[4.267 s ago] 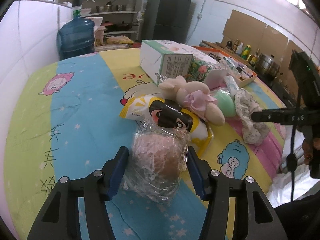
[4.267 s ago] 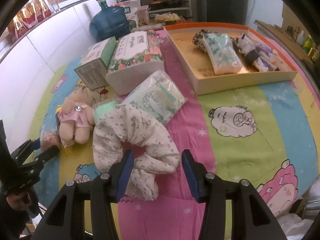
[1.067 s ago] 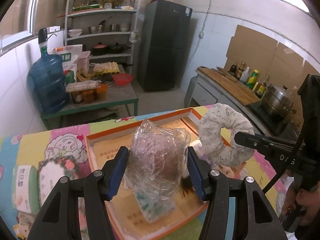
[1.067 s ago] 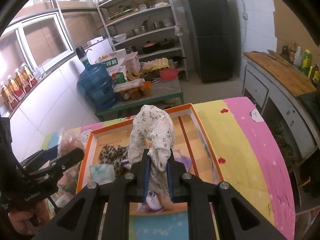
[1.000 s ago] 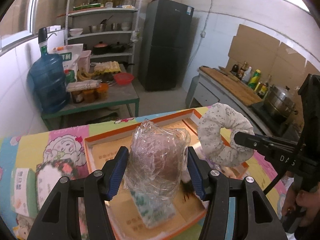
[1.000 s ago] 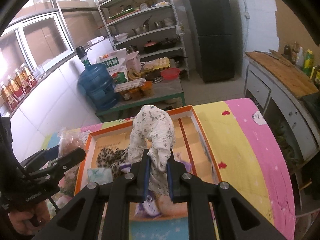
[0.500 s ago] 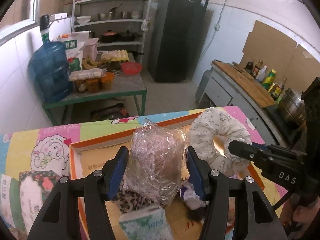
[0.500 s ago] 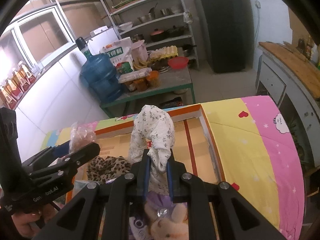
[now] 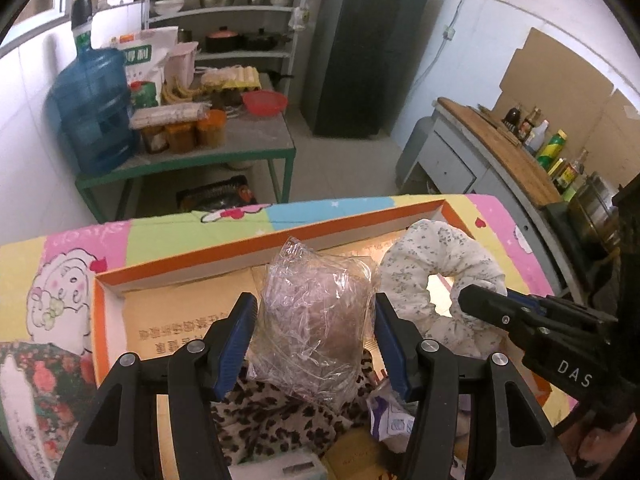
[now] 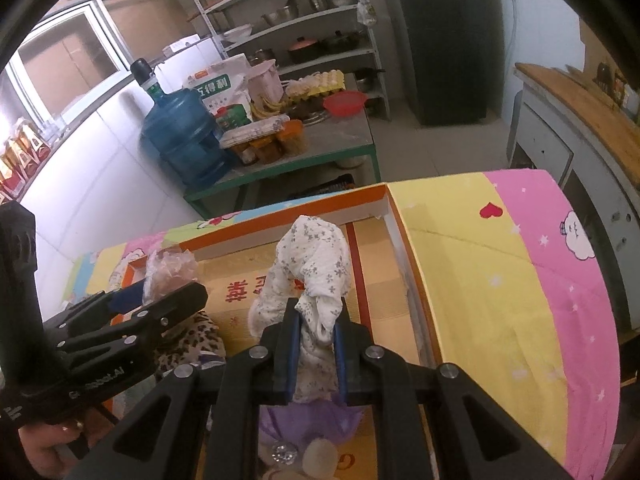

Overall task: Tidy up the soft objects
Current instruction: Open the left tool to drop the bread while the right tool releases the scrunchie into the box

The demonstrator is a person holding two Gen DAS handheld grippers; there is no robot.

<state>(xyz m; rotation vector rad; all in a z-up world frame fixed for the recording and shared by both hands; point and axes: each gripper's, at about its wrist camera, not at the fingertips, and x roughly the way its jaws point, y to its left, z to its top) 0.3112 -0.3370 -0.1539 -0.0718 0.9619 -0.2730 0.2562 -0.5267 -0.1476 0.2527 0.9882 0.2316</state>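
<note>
My left gripper (image 9: 314, 322) is shut on a soft pinkish lump wrapped in clear plastic (image 9: 312, 320), held above the orange-rimmed cardboard tray (image 9: 180, 260). My right gripper (image 10: 314, 330) is shut on a white floral fabric ring (image 10: 312, 264), which hangs over the tray's right part (image 10: 384, 200). The left wrist view shows that ring (image 9: 436, 264) to the right of the wrapped lump, with the right gripper (image 9: 468, 300) clamped on its edge. In the right wrist view the left gripper (image 10: 192, 288) and its wrapped lump (image 10: 168, 272) sit at the left.
Inside the tray lie a leopard-print cloth (image 9: 272, 420), a small white packet (image 9: 392, 424) and a purple-dressed plush toy (image 10: 308, 428). A floral tissue pack (image 9: 28, 392) lies left of the tray on the cartoon tablecloth (image 10: 520, 280). A green side table (image 9: 192, 152) stands beyond.
Both grippers have moved forward and down over the tray, each still holding its load. The tray's far rim now looks closer, and the leopard cloth lies under the left gripper.
</note>
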